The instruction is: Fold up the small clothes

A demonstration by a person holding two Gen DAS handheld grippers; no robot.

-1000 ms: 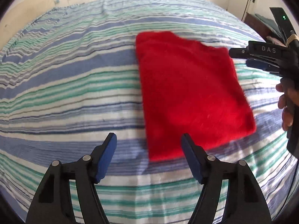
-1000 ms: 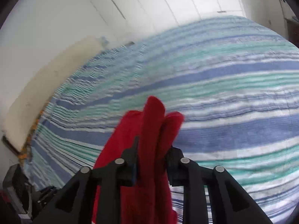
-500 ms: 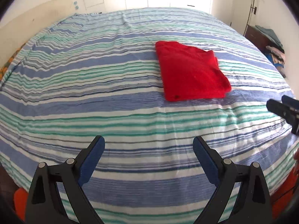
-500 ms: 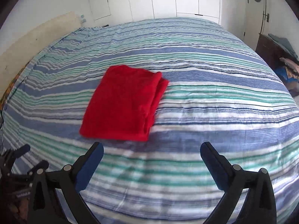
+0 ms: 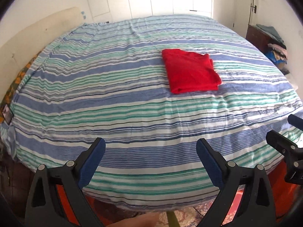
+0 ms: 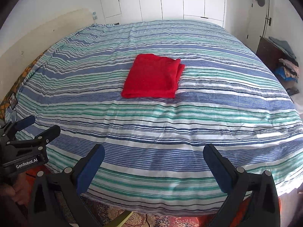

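Note:
A red garment [image 5: 191, 71] [image 6: 153, 77] lies folded into a neat rectangle on the striped bed [image 5: 113, 94] [image 6: 208, 113], flat and apart from both grippers. My left gripper [image 5: 150, 144] hangs over the bed's near edge, its jaws opening with nothing between them. My right gripper [image 6: 153, 149] is open wide and empty, also at the near edge. Each gripper shows at the side of the other's view: the right gripper [image 5: 284, 129] and the left gripper [image 6: 41, 125].
A dark dresser piled with clothes [image 5: 272, 43] [image 6: 284, 60] stands to the right of the bed. White wardrobe doors [image 6: 170, 0] line the far wall. A patterned rug [image 6: 151, 219] covers the floor below the bed's near edge.
The right gripper let go of the red garment, which now lies folded on the bed. Both grippers opened wide and drew back and up to the bed's near edge.

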